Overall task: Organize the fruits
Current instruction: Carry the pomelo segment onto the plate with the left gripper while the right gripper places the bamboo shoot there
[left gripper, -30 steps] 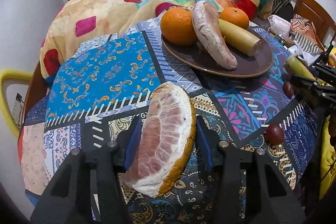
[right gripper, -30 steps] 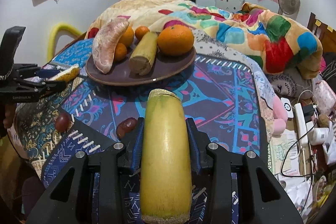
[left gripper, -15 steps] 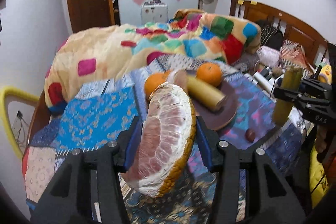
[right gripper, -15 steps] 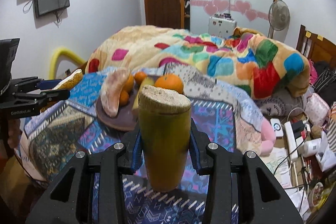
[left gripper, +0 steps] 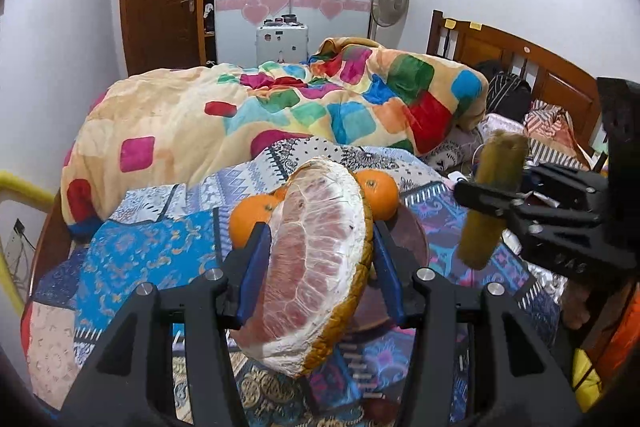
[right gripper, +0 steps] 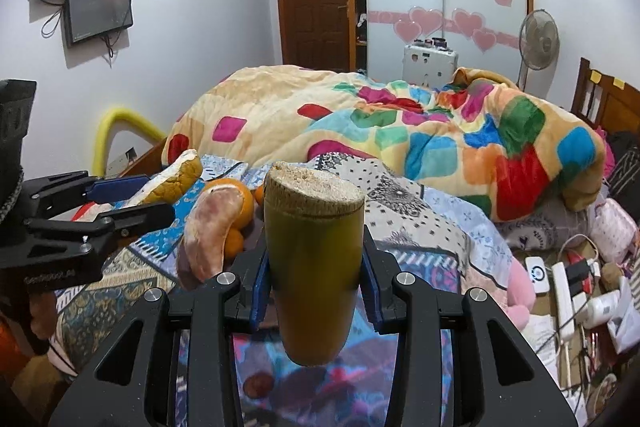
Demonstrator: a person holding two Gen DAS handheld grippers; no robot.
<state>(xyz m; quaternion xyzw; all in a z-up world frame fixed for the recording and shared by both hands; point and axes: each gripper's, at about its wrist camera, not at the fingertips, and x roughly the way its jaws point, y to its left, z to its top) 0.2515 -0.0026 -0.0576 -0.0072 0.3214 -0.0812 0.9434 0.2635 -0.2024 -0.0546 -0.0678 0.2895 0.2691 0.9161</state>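
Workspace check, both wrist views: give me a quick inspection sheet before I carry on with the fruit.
Surface: patterned cloth on the bed.
Job's things: pomelo wedge in left gripper; sugarcane piece in right gripper; oranges and a peeled pomelo segment on brown plate.
Clutter: small dark fruit on the cloth; quilt behind.
Grippers: both shut on fruit, held above the cloth.
Cables: power strip and cords right of the bed.
Surroundings: door, fan, wall screens.
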